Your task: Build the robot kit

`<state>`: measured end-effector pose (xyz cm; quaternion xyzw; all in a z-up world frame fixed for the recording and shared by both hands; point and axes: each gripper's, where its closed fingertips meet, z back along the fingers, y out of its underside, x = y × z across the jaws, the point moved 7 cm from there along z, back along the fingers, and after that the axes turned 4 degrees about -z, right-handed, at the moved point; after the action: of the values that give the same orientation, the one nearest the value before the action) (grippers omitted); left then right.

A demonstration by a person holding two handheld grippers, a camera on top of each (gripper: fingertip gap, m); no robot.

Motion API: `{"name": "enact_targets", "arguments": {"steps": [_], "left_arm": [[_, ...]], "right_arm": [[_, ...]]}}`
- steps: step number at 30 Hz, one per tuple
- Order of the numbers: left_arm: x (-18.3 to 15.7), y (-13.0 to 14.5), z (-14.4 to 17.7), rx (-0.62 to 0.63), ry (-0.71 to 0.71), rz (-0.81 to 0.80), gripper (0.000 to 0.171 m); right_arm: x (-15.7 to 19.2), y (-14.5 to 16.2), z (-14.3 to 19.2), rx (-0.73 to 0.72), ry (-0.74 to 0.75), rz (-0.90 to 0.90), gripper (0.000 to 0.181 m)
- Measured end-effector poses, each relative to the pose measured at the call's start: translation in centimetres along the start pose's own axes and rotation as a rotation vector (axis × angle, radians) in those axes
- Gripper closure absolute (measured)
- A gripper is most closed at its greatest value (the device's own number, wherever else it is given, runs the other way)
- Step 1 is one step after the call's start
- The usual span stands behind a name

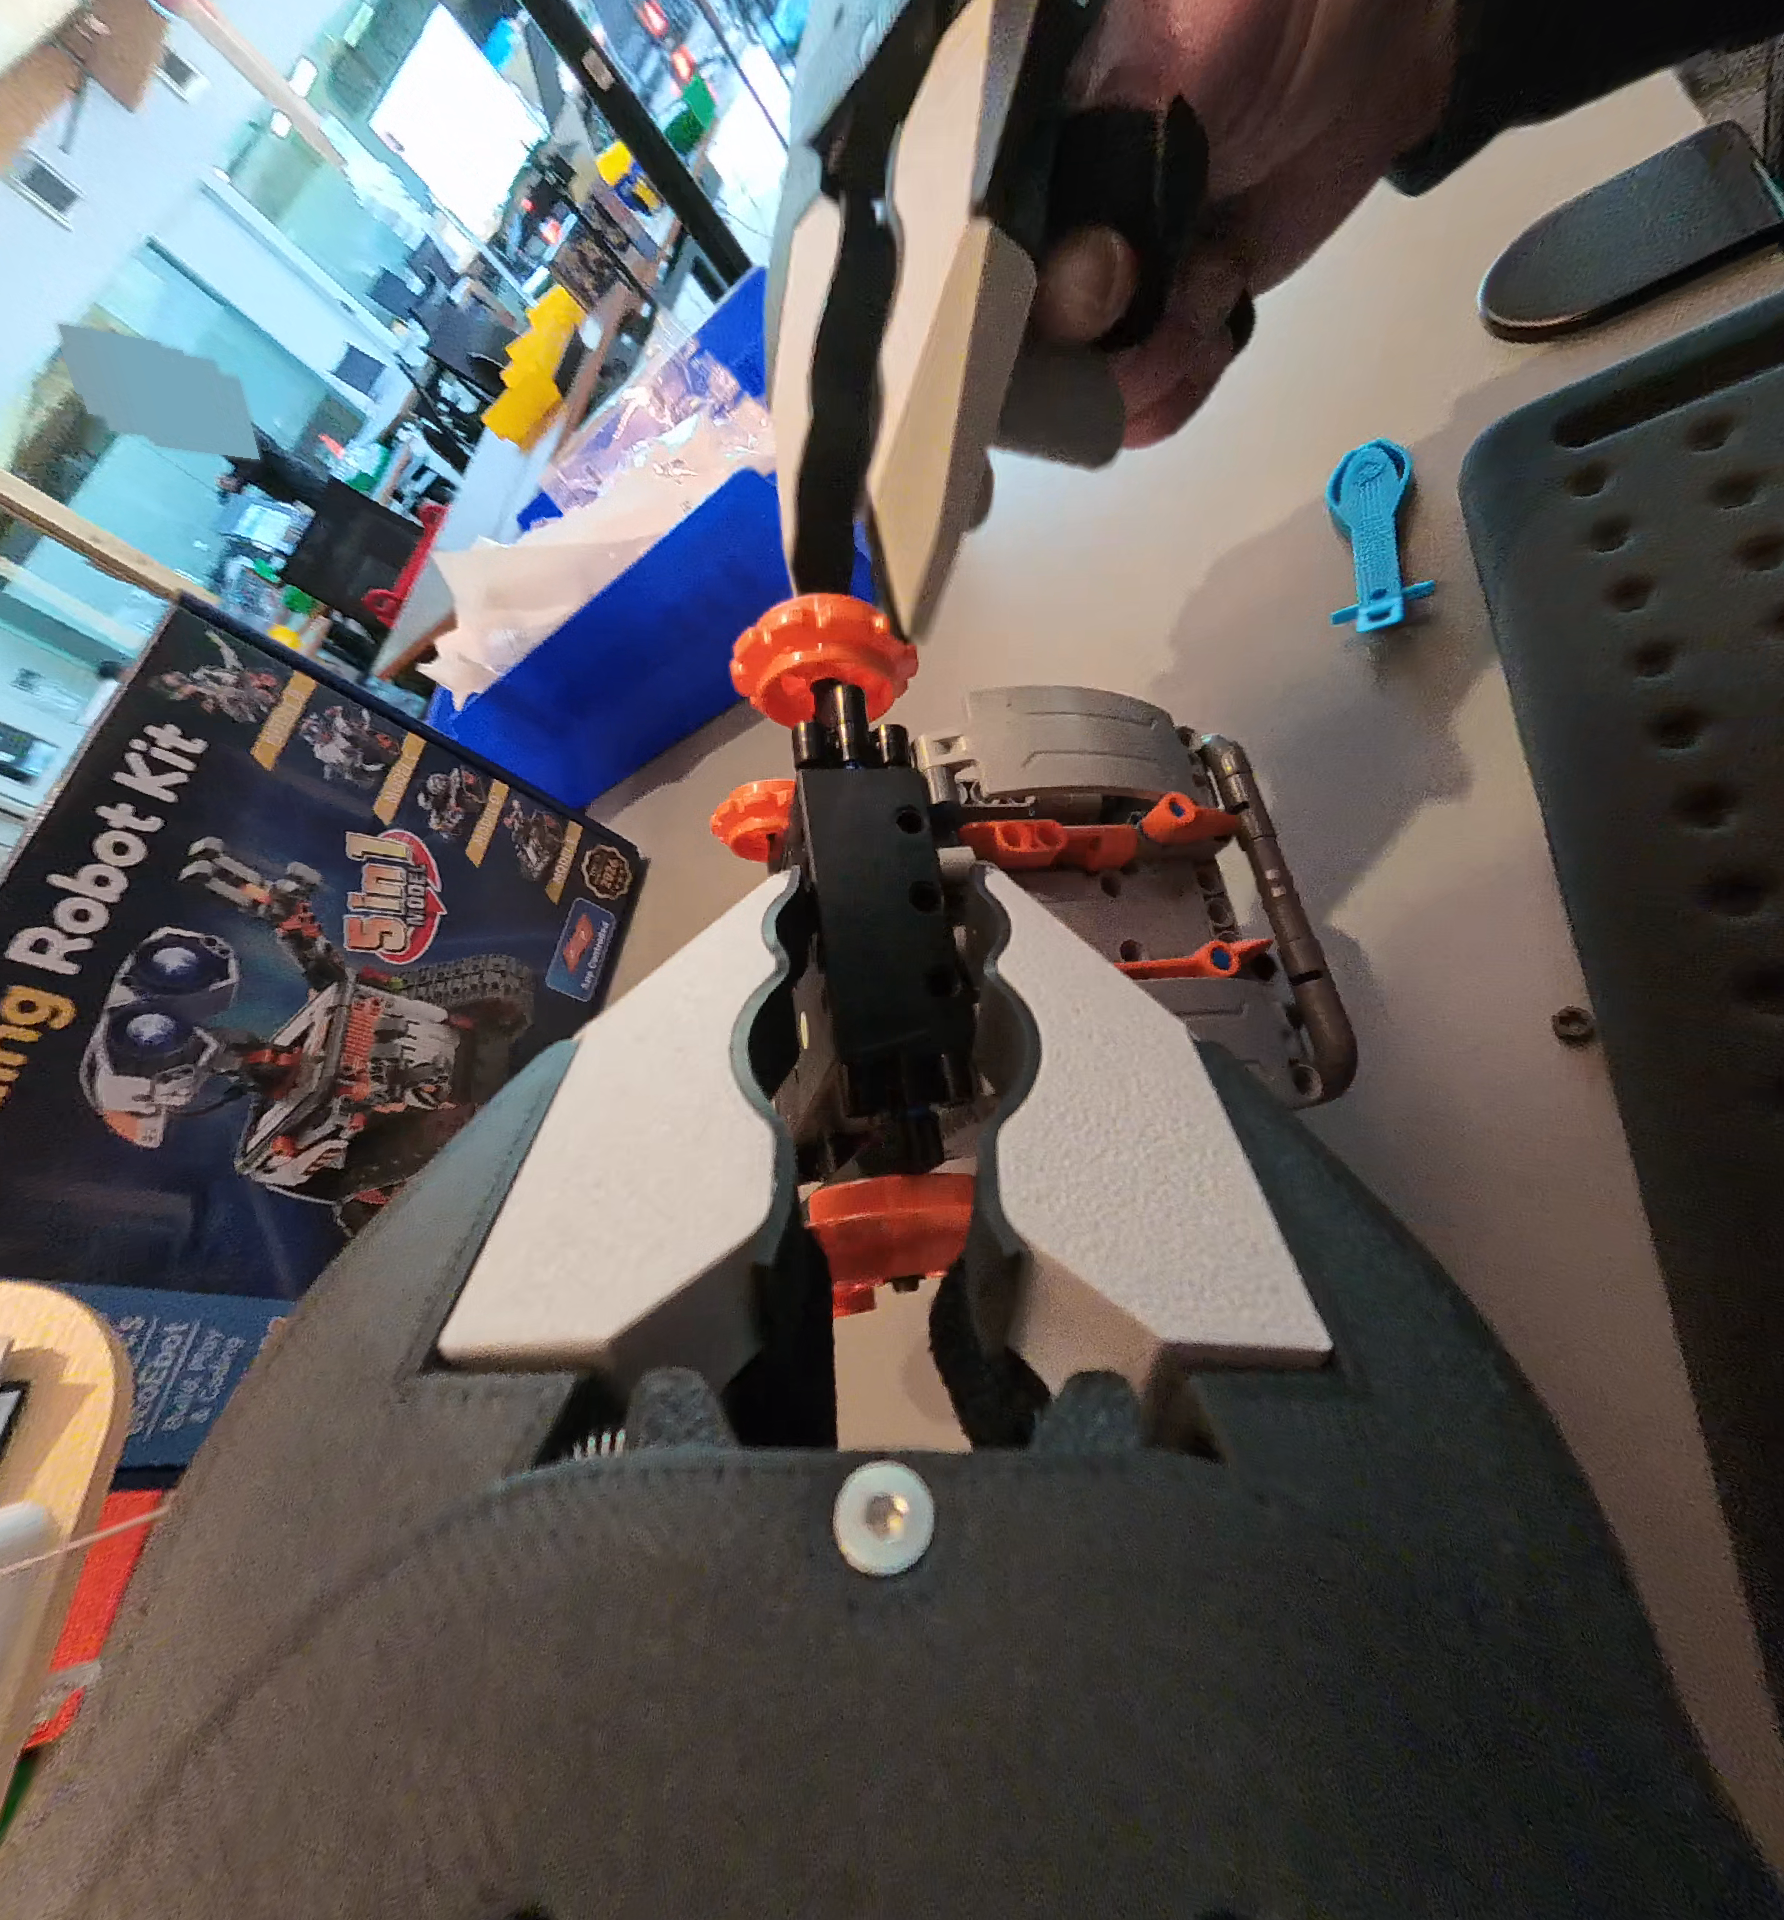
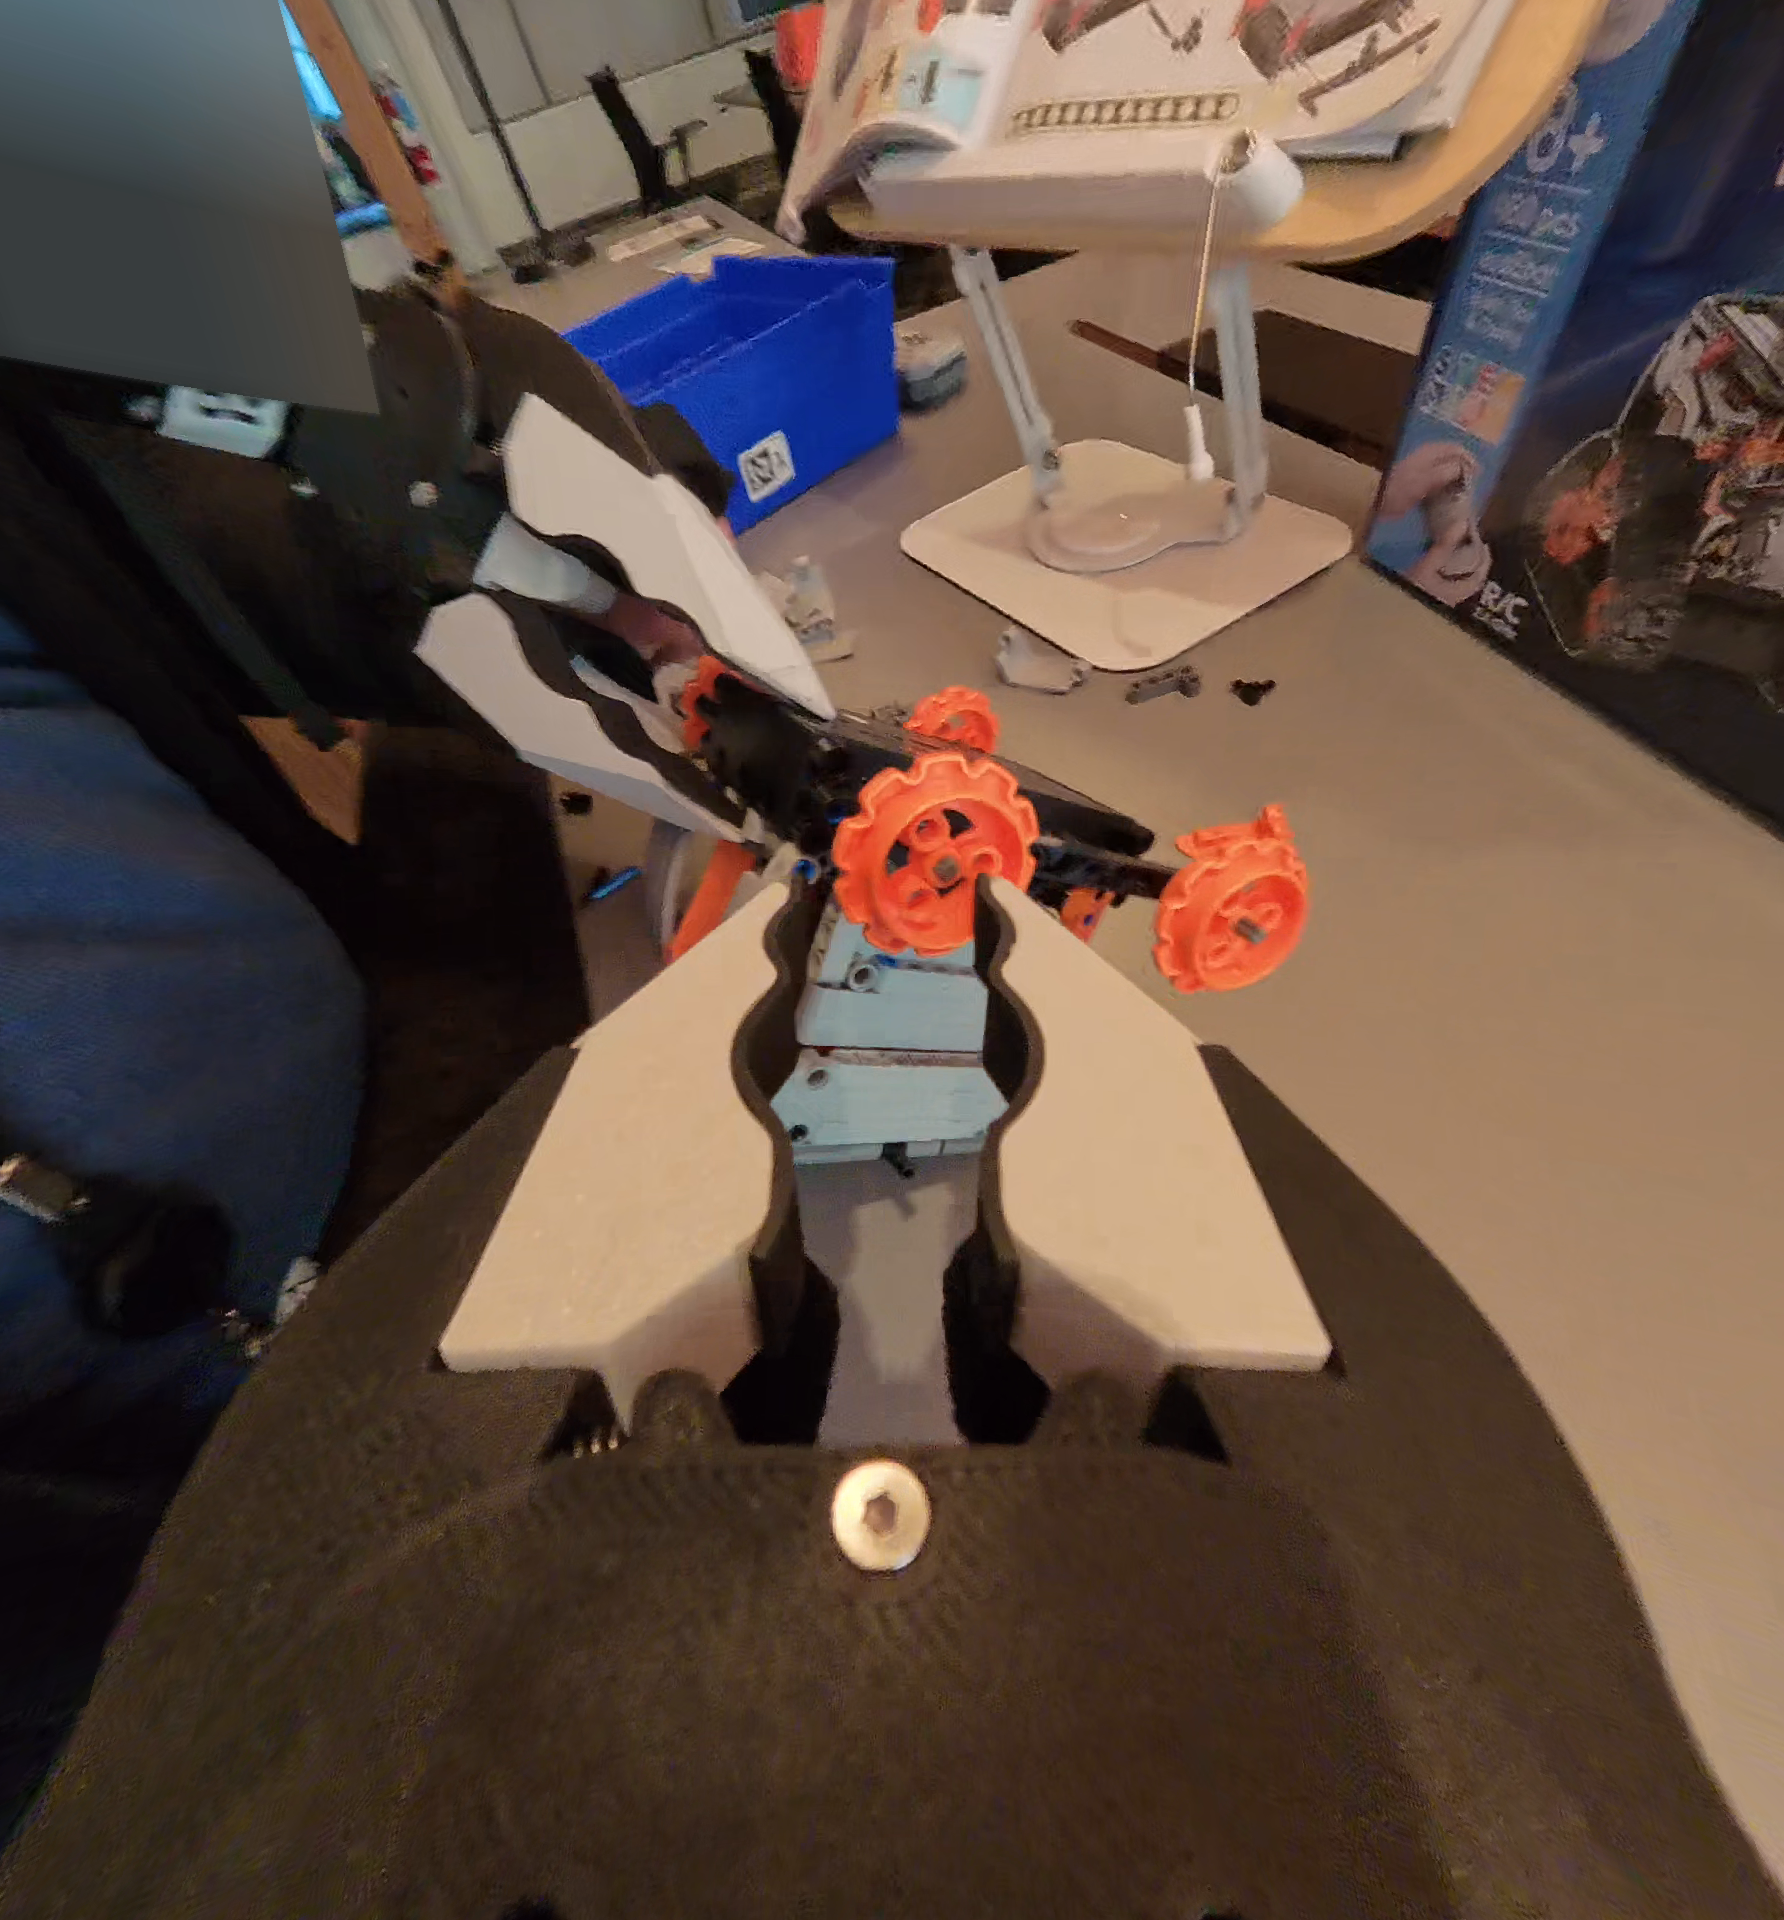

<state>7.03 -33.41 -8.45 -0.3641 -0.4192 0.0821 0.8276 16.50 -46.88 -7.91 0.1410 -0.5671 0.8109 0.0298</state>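
My left gripper (image 1: pixel 883 883) is shut on the black beam (image 1: pixel 877 935) of a small brick model with orange toothed wheels, and holds it tilted over the grey table. It also shows in the right wrist view (image 2: pixel 784 769). The model's grey body (image 1: pixel 1106 831) lies just behind the beam and shows between my right fingers (image 2: pixel 888 1049). My right gripper (image 2: pixel 888 883) has its jaws a little apart, and its tips rest against the face of one orange wheel (image 2: pixel 929 852). In the left wrist view, the right gripper (image 1: pixel 867 608) comes down from above onto that wheel (image 1: pixel 823 655). Another wheel (image 2: pixel 1231 904) sticks out to the right.
A dark kit box (image 1: pixel 244 935) (image 2: pixel 1646 468) stands on the table beside a blue bin (image 1: pixel 639 644) (image 2: pixel 763 353). A white book stand (image 2: pixel 1127 520) holds an open manual. Small loose parts (image 2: pixel 1158 686) and a light blue tool (image 1: pixel 1371 530) lie on the table. A person's hand (image 1: pixel 1231 208) holds the right gripper. The left gripper's tips are roughly 5 centimeters from the right gripper's.
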Motion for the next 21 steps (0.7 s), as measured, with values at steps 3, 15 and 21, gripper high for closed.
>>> {"name": "enact_targets", "arguments": {"steps": [3,15,21], "left_arm": [[-1.1,0.1,1.5,-0.030,-0.038,0.046,0.144],[-3.8,1.7,5.9,-0.100,-0.070,0.235,0.148],[-5.7,3.4,5.2,-0.076,-0.004,0.267,0.171]], "right_arm": [[1.5,0.1,-0.9,-0.009,0.026,0.026,0.157],[6.9,-1.6,-4.4,0.112,0.111,0.301,0.165],[8.1,-1.0,-6.7,0.255,0.185,0.446,0.165]]}}
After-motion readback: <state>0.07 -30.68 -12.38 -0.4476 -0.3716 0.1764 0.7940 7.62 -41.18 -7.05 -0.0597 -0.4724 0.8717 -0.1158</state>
